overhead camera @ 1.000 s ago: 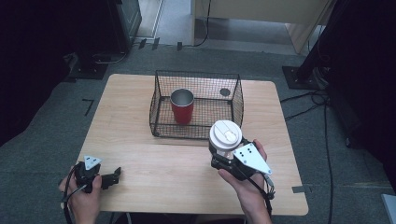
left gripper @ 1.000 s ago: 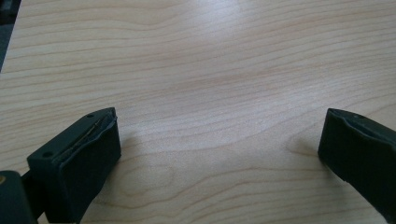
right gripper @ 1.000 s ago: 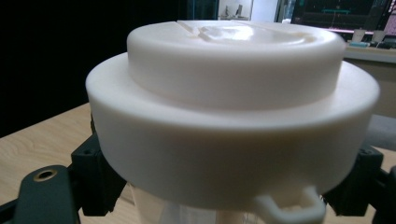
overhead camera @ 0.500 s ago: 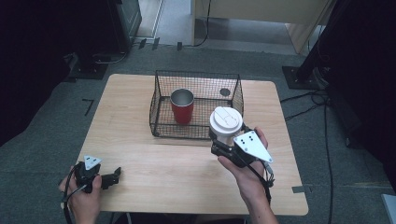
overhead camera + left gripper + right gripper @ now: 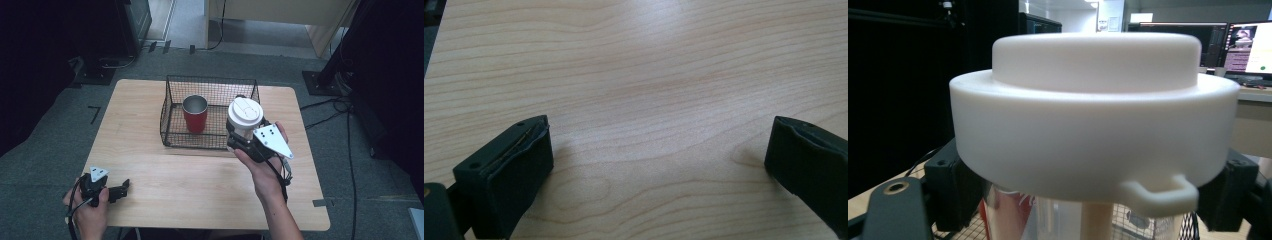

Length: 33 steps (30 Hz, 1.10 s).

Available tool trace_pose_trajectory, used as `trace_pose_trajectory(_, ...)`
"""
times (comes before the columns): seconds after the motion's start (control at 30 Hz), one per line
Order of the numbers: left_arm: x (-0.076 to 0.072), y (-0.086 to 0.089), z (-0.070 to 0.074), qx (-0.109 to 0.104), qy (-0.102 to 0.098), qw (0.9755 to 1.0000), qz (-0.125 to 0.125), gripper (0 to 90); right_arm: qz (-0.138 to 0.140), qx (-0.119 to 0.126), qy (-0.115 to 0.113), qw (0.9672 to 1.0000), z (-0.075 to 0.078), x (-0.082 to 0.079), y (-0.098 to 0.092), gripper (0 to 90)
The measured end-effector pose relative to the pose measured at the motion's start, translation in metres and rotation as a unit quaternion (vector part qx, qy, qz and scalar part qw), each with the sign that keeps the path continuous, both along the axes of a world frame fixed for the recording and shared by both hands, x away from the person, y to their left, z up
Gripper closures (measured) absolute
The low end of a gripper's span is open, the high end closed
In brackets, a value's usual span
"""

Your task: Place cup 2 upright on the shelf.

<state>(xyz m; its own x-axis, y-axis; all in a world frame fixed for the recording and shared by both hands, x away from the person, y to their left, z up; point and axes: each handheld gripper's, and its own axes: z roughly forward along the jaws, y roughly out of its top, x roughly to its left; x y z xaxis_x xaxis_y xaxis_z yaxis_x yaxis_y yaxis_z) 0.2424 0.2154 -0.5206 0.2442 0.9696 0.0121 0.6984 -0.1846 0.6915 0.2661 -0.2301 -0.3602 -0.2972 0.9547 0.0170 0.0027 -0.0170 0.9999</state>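
- Right gripper view: black fingers [image 5: 950, 187] pinch a clear cup just under its white lid [image 5: 1093, 120], one on each side; the lid tab points toward the camera.
- High view: right gripper [image 5: 240, 140] holds the lidded cup [image 5: 244, 119] upright, off the worktop, at the basket's front right corner, lid above the wire rim.
- Wire basket [image 5: 172, 95] stands at the far middle of the worktop [image 5: 200, 185]; red cup [image 5: 195, 114] upright inside, left of centre; the right half of the basket floor is bare apart from a small dark thing at the far side, too small to tell.
- Right hand [image 5: 265, 172] comes in over the near right part of the worktop.
- Left gripper view: left fingers [image 5: 506, 175] spread wide, nothing between, bare wood ahead.
- High view: left gripper [image 5: 125, 186] sits near the front left edge, well apart from basket and cup.
- Wide bare wood between the two hands and in front of the basket.
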Motion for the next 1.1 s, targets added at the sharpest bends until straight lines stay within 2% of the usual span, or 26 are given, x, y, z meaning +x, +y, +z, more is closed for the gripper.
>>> trace_pose_trajectory(0.4,0.000,0.000,0.000,0.000,0.000,1.0000,0.000,0.0,-0.017,0.011,-0.005,0.9998,0.008,0.029,-0.004,15.9)
trace_pose_trajectory(0.57,0.000,0.000,0.000,0.000,0.000,1.0000,0.000,0.0,-0.020,0.006,-0.007,0.9997,0.010,0.040,-0.002,15.9)
trace_pose_trajectory(1.1,0.000,0.000,0.000,0.000,0.000,1.0000,0.000,0.0,-0.031,0.000,0.010,0.9995,0.006,0.081,0.006,15.9)
